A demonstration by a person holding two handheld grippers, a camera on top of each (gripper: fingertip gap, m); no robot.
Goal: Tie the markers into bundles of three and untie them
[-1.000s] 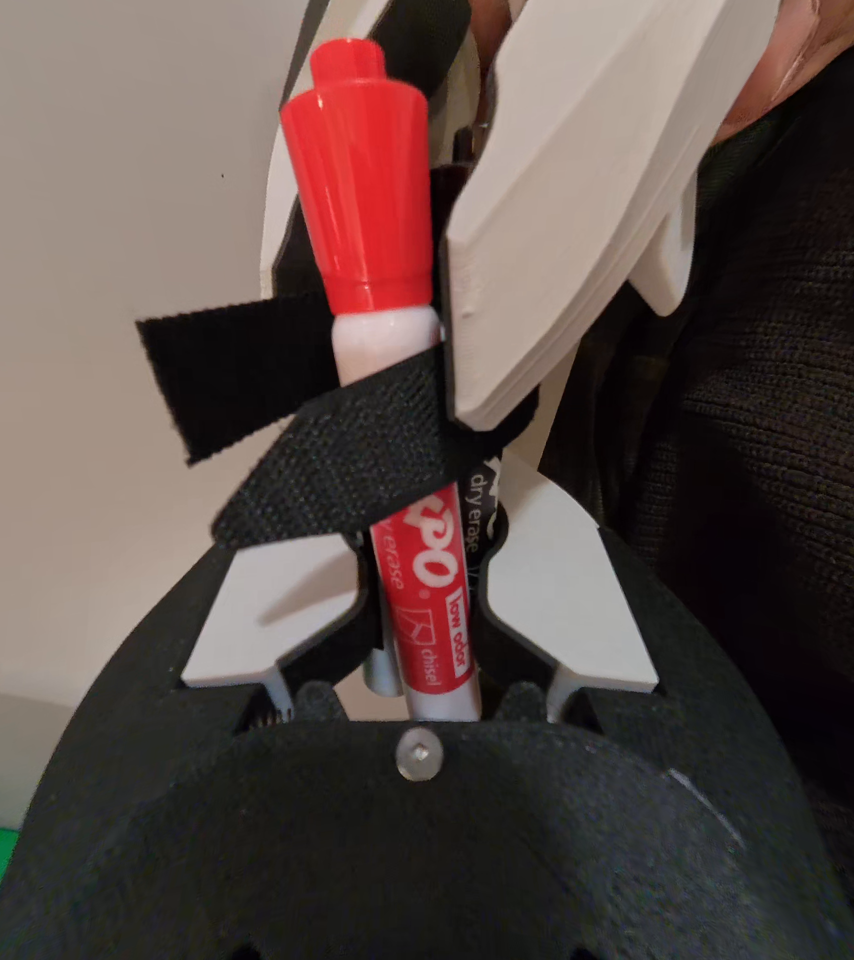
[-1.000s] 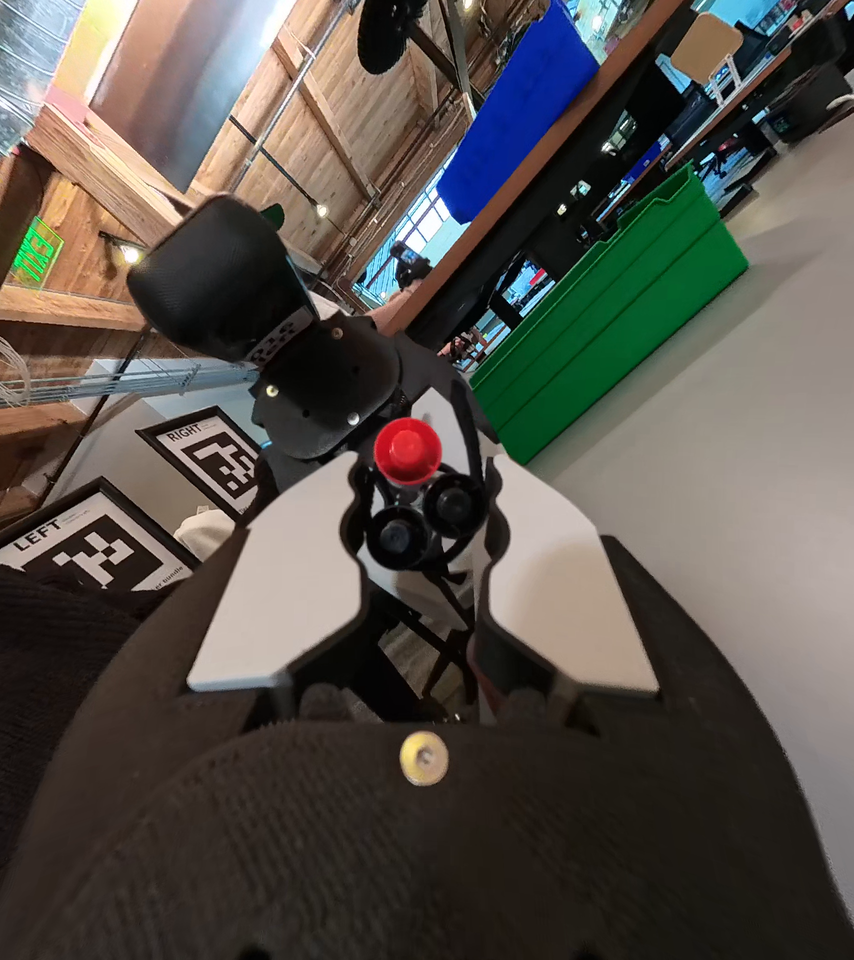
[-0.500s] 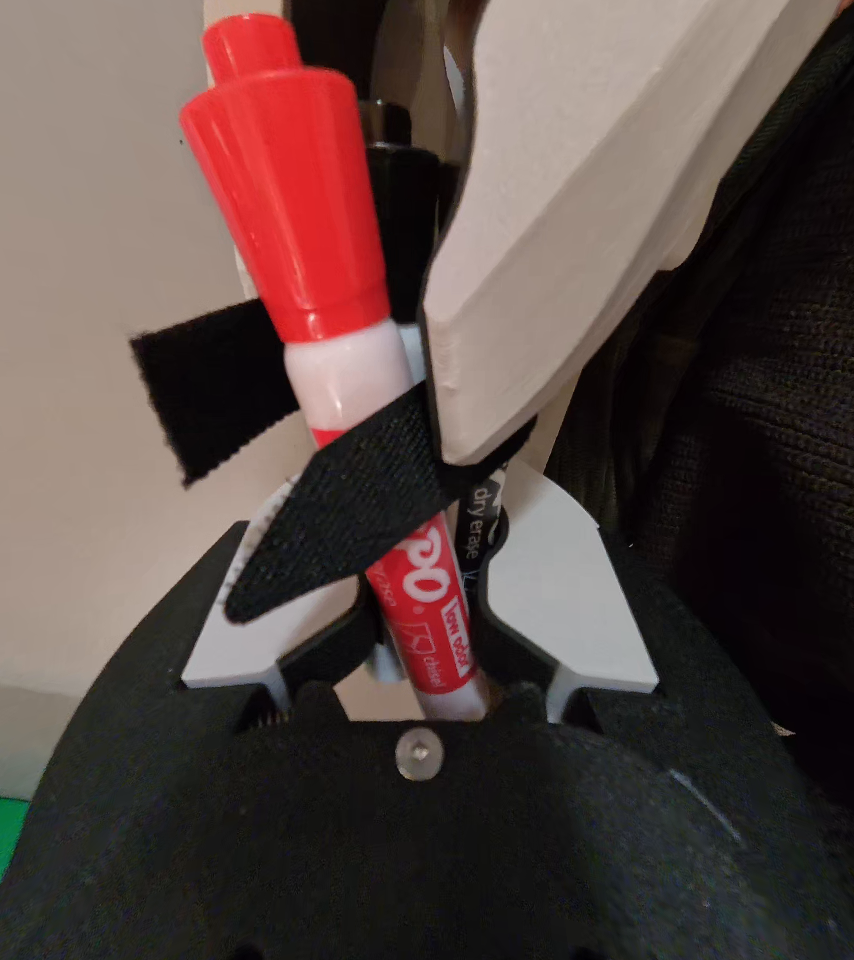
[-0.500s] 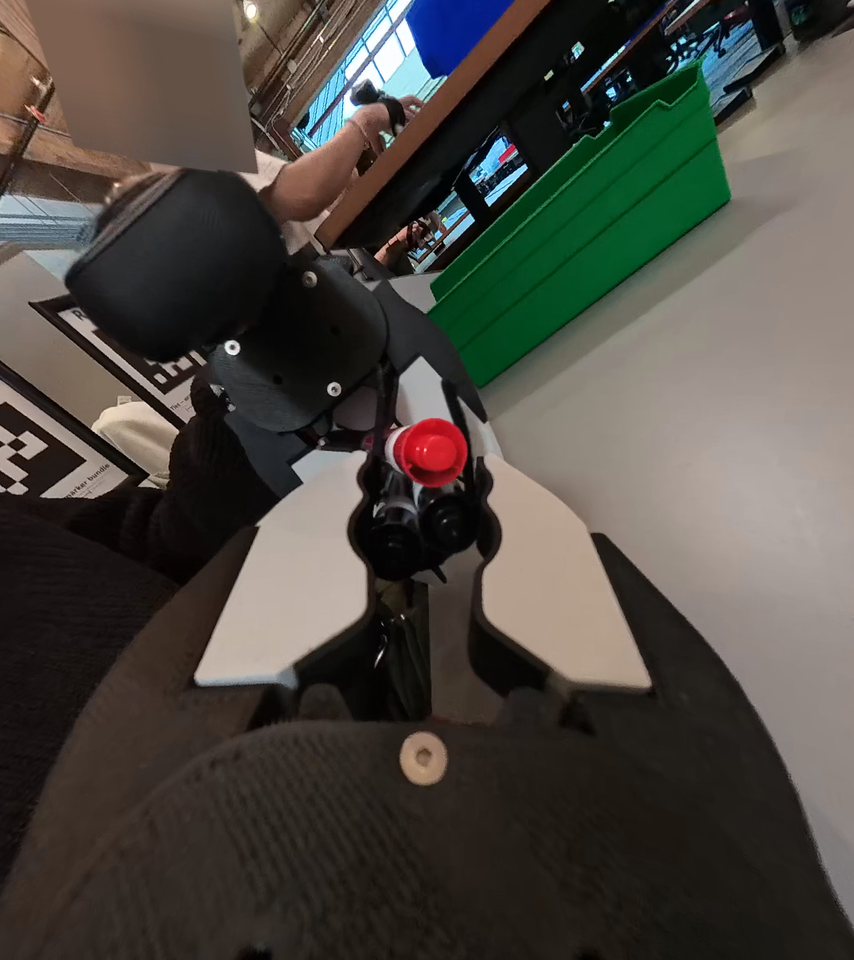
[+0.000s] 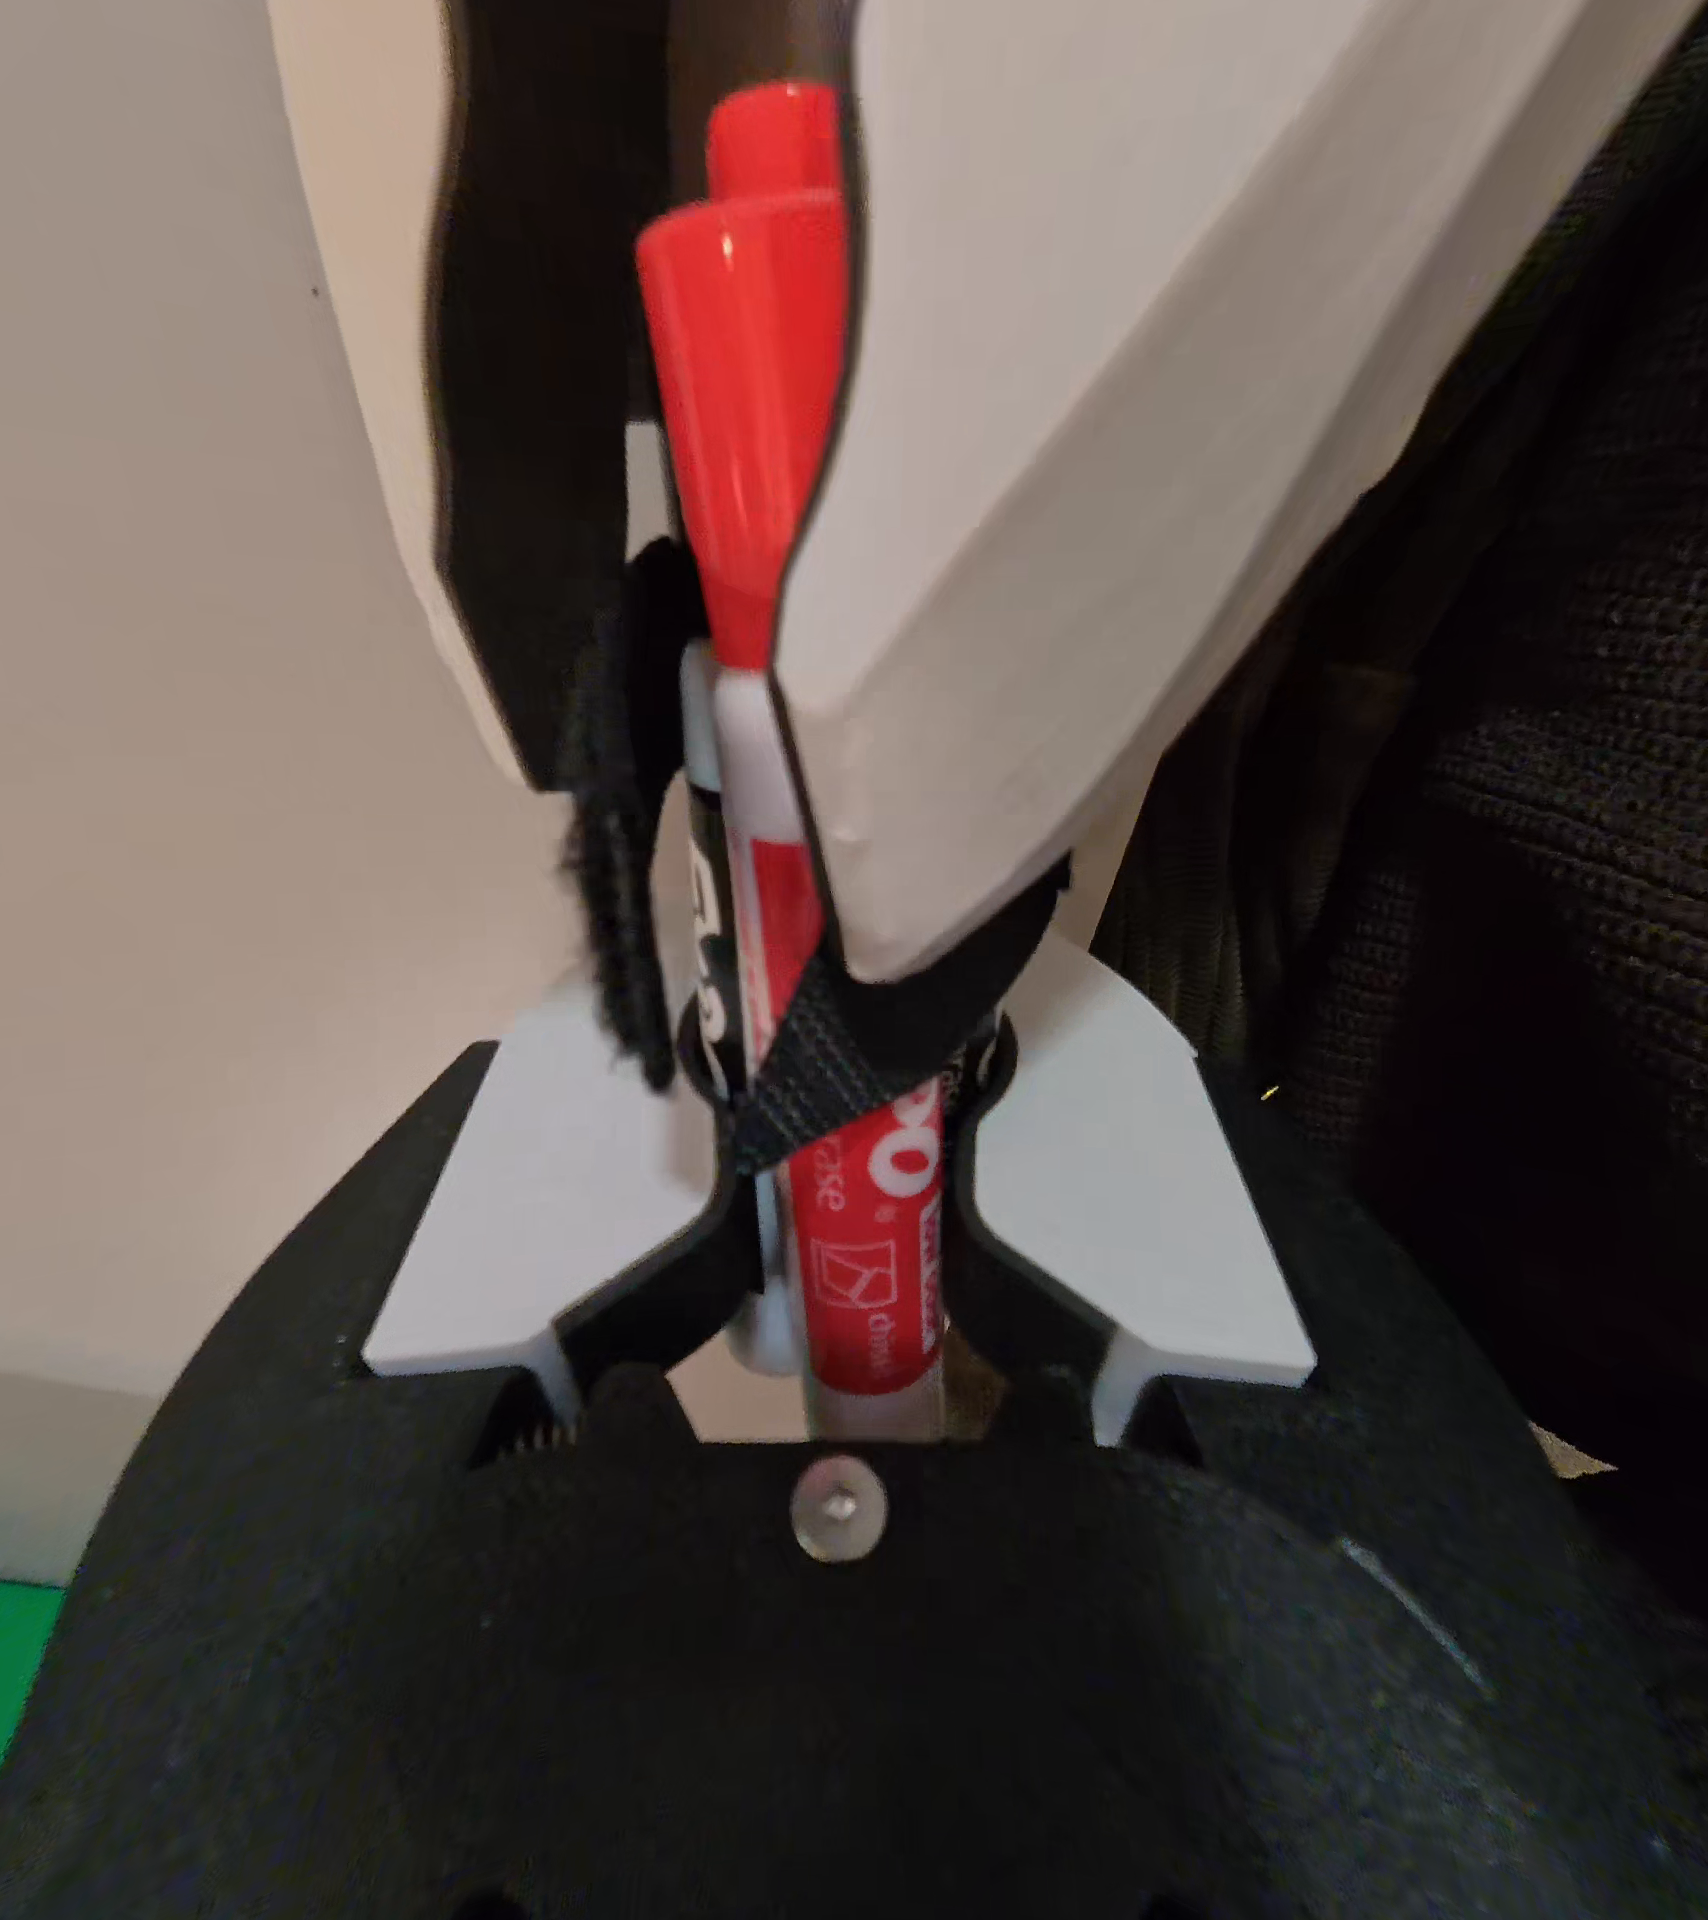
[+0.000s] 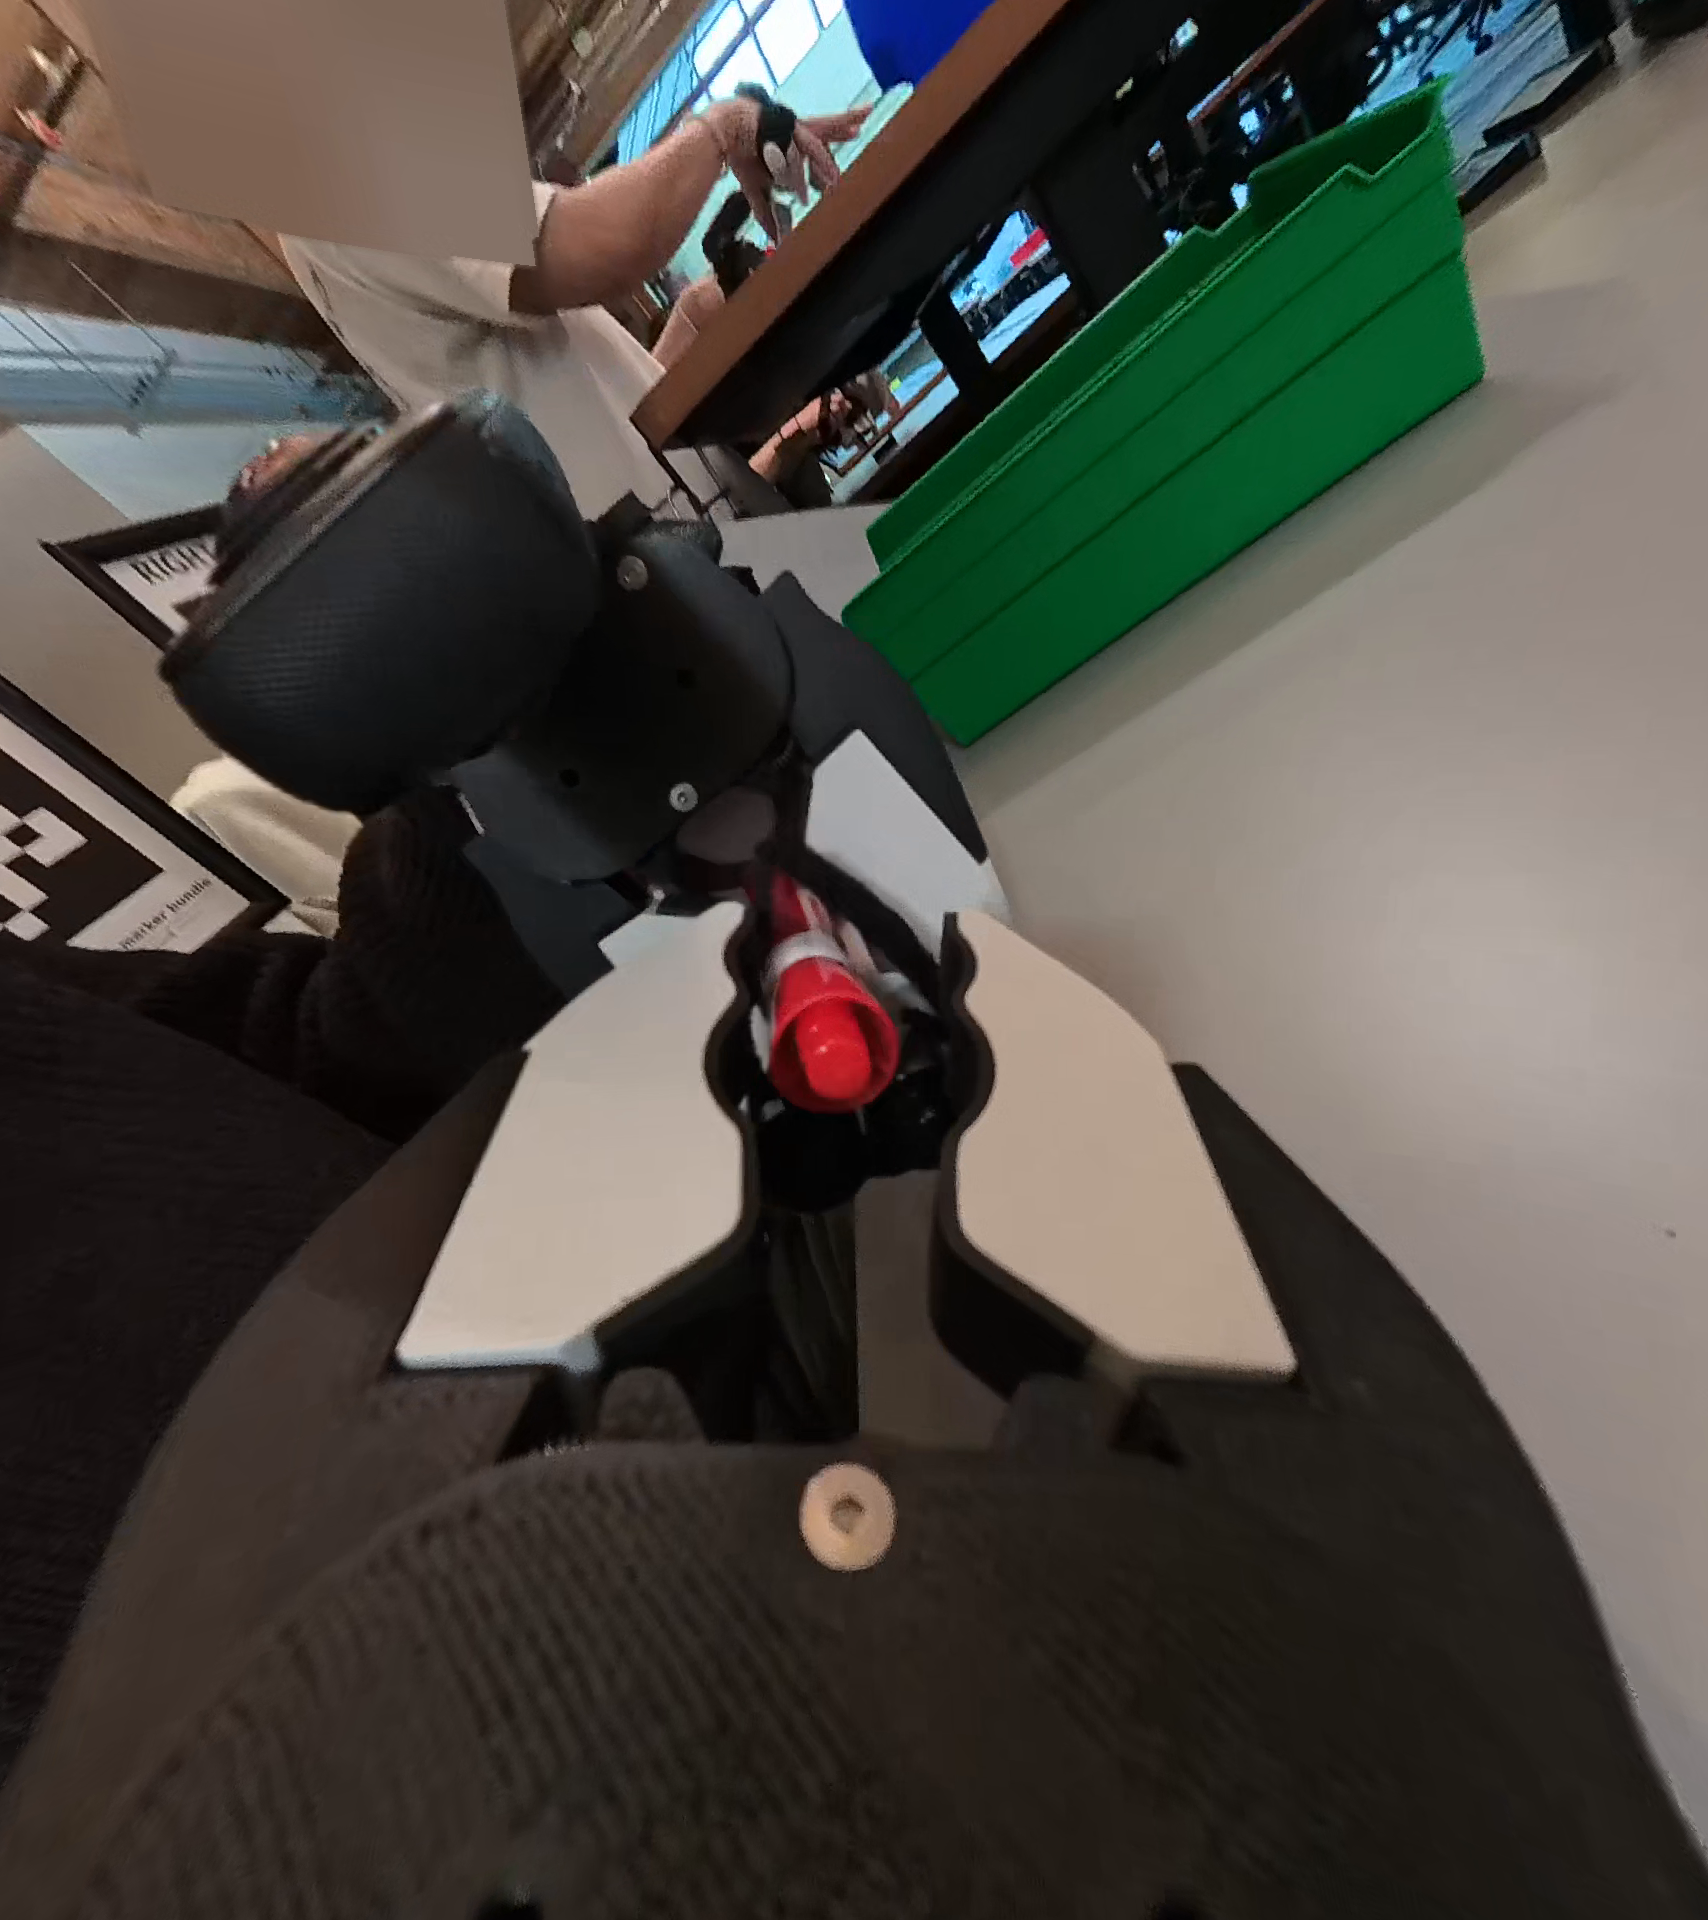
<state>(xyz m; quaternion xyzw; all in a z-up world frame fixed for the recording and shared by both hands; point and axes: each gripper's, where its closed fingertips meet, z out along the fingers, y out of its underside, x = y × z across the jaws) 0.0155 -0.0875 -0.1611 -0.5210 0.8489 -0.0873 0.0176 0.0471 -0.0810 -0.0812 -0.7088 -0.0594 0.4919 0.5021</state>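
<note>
Held up between the two tools is one bundle of markers: a red-capped marker (image 5: 746,416) plainly in front, and beside it at least one black-printed marker (image 5: 699,914) whose barrel shows at its left. In the right wrist view dark caps sit under the red cap (image 6: 829,1039), but their number cannot be counted there. One black strap (image 5: 808,1101) crosses the barrels in the middle of the left wrist frame, and a fuzzy loose end of it (image 5: 621,831) hangs down along the left of the bundle.

The left tool (image 5: 834,1174) is clenched on the lower barrels, its two white fingers (image 5: 559,1195) pressed in from either side, the markers running up the frame away from its camera. The right tool (image 6: 845,1081) meets the bundle from the cap end, its fingers closed around the caps; its white fingers fill the upper part of the left wrist view (image 5: 1089,416).

One green bin (image 6: 1245,416) stands on the grey table (image 6: 1452,935) at upper right. Two framed cards with black-and-white squares (image 6: 19,831) lean at far left. A person's bare arm (image 6: 642,208) reaches across the top.
</note>
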